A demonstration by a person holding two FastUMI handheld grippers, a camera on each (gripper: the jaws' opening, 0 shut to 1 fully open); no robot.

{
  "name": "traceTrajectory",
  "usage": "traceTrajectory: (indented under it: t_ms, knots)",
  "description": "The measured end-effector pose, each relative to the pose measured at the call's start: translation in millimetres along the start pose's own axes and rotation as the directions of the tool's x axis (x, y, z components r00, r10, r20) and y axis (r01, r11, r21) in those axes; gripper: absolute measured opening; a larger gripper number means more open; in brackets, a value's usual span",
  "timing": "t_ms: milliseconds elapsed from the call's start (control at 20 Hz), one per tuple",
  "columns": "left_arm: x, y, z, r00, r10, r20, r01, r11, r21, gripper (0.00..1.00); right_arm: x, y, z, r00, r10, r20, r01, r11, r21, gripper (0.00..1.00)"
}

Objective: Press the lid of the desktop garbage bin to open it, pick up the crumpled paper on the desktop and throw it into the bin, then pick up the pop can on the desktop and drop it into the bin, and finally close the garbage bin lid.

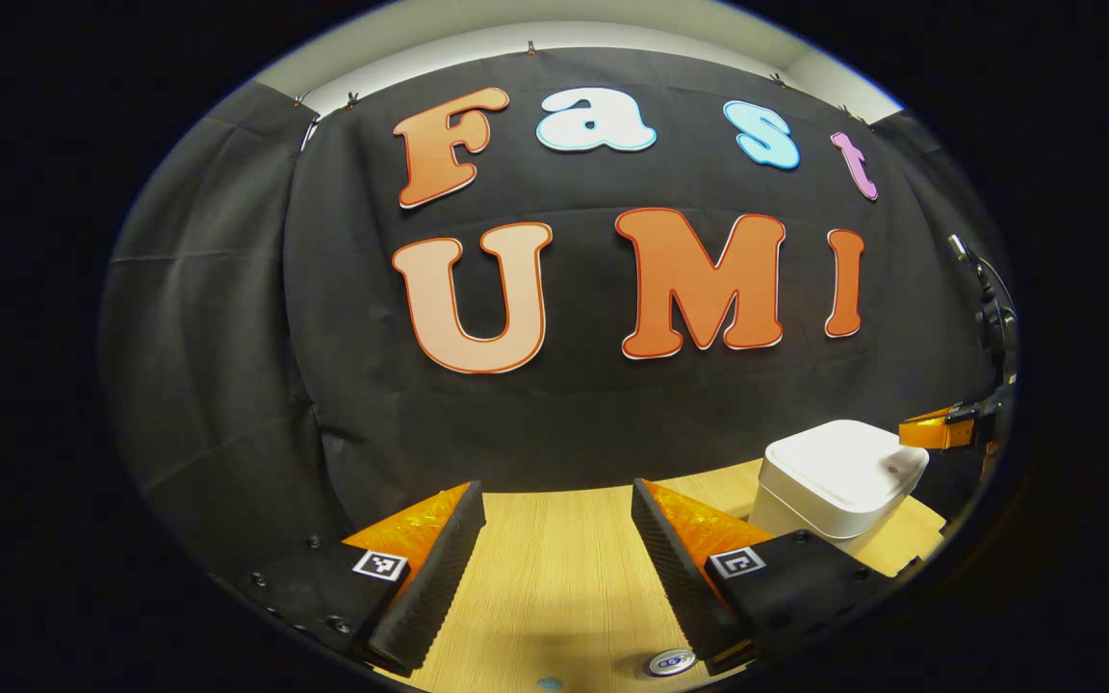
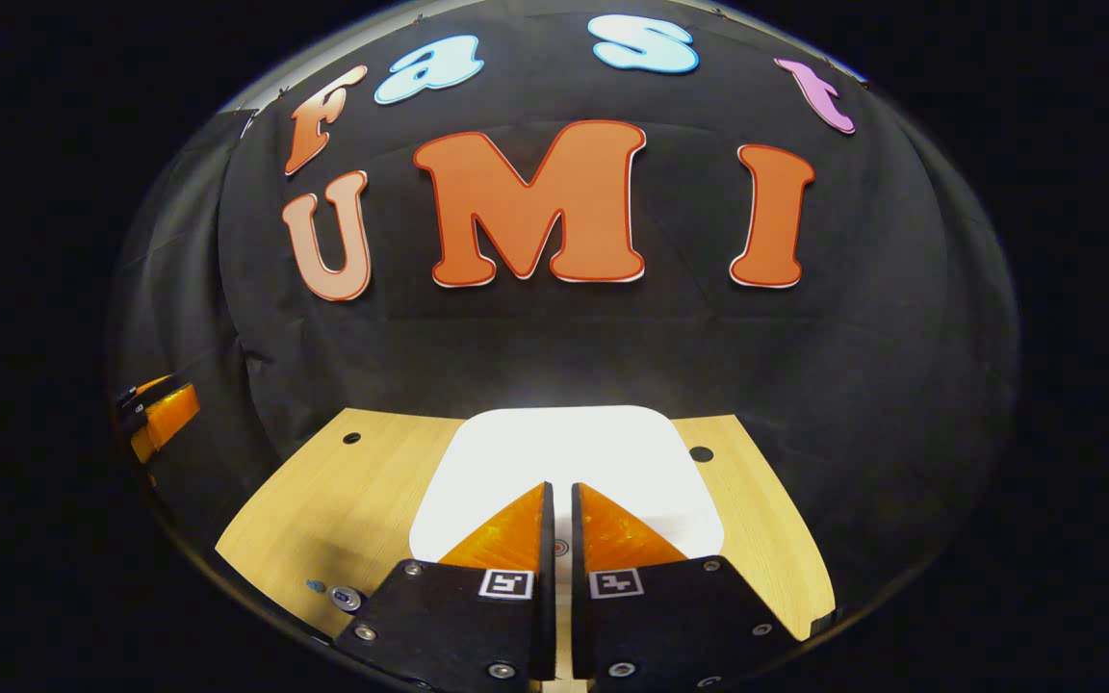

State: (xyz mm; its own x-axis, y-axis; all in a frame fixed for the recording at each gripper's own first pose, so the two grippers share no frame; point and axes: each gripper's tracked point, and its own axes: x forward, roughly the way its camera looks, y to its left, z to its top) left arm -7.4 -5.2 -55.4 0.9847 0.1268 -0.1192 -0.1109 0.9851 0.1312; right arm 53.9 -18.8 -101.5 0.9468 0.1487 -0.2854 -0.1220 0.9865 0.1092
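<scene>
The white desktop bin (image 1: 843, 476) stands on the wooden table at the right of the left gripper view, its lid down. In the right gripper view its flat white lid (image 2: 564, 452) lies straight ahead and close. My right gripper (image 2: 562, 486) is shut with nothing between the fingers, its tips over the lid near a small red mark (image 2: 561, 547); I cannot tell if they touch it. My left gripper (image 1: 557, 491) hangs open over bare table, left of the bin. The pop can's silver top (image 1: 670, 662) sits just under its right finger, and the pop can (image 2: 345, 599) also shows low left.
The wooden table (image 1: 554, 577) ends at the black cloth wall right behind the bin. Two small dark holes (image 2: 351, 438) (image 2: 701, 453) sit in the table on either side of the bin. A tiny blue speck (image 1: 550, 683) lies beside the can.
</scene>
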Motion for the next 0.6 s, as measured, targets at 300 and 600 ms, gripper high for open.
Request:
traceTrajectory:
  t_ms: [300, 600]
  knots:
    - [5, -7, -7, 1.000, -0.010, -0.025, 0.010, 1.000, 0.005, 0.99, 3, -2, -27, 0.997, -0.023, -0.077, 0.019, 0.999, -0.047, 0.07]
    - [4, -14, -15, 0.999, -0.016, -0.051, 0.017, 1.000, 0.022, 0.98, 10, -8, -27, 0.997, -0.040, -0.059, 0.040, 0.999, 0.001, 0.06]
